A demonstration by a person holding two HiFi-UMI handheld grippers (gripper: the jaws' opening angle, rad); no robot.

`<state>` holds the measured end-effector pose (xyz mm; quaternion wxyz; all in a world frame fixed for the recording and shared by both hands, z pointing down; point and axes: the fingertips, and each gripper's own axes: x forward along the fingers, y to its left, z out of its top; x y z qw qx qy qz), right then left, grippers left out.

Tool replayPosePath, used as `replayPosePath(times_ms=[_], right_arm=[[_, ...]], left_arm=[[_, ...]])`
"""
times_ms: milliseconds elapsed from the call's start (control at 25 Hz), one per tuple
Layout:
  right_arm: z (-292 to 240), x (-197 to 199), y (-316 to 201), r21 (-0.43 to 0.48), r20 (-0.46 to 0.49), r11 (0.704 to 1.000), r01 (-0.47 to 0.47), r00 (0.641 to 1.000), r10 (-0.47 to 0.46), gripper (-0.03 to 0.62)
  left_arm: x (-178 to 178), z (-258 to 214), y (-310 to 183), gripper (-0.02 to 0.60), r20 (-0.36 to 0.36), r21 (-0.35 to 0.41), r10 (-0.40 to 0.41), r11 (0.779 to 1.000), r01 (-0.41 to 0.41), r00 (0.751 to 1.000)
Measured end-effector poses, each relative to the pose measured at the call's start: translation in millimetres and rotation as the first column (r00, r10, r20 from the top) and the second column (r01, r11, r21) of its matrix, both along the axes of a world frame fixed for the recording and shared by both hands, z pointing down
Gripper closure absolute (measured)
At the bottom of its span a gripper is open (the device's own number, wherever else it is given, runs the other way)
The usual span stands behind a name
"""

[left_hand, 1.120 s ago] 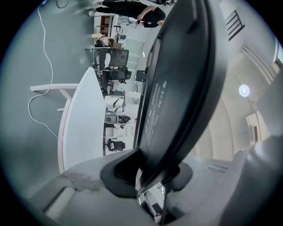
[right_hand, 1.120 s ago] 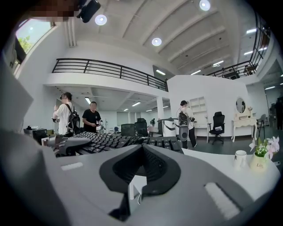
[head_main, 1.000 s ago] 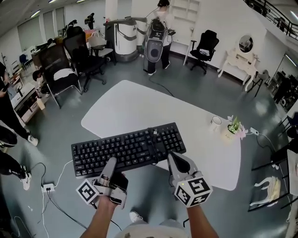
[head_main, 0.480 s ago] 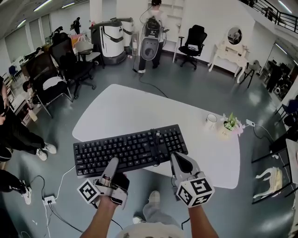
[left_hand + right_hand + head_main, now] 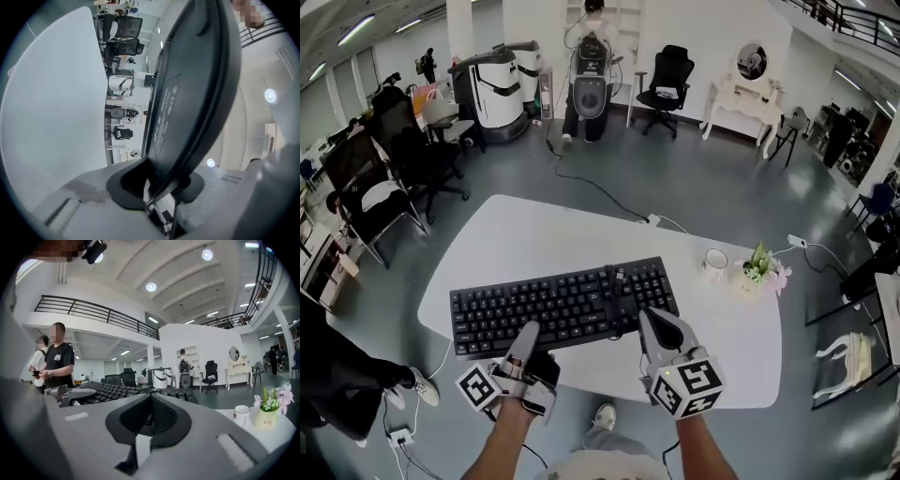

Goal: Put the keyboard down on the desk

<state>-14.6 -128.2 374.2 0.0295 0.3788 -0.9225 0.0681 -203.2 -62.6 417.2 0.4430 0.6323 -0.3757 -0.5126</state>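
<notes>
1. Your left gripper is clamped on the near edge of the black plastic full-size keyboard. Your right gripper is clenched tight at that same edge, though I can't tell if it pinches the lip.
2. The keyboard hangs above the near part of the white rounded desk, not touching it.
3. Lower both ends level, keeping clear of the white mug.

Both forearms forward, left gripper clamped — right gripper closed

"Life" on flower pot
</notes>
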Motion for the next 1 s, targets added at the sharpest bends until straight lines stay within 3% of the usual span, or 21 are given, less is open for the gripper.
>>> replayPosePath(times_ms=[480, 760, 1000], right_arm=[[7, 29, -103, -0.041, 0.000, 0.998, -0.052, 0.999, 0.052, 0.595], [15, 28, -117, -0.056, 0.002, 0.995, -0.081, 0.997, 0.082, 0.595], [19, 14, -119, -0.053, -0.016, 0.988, -0.144, 0.990, 0.143, 0.595]], left_arm=[[32, 10, -113, 0.489, -0.001, -0.033, 0.079, 0.996, -0.079, 0.997], [29, 17, -132, 0.489, 0.002, -0.042, 0.119, 0.992, -0.119, 0.993], [18, 31, -150, 0.489, -0.009, -0.055, 0.206, 0.977, -0.206, 0.979]])
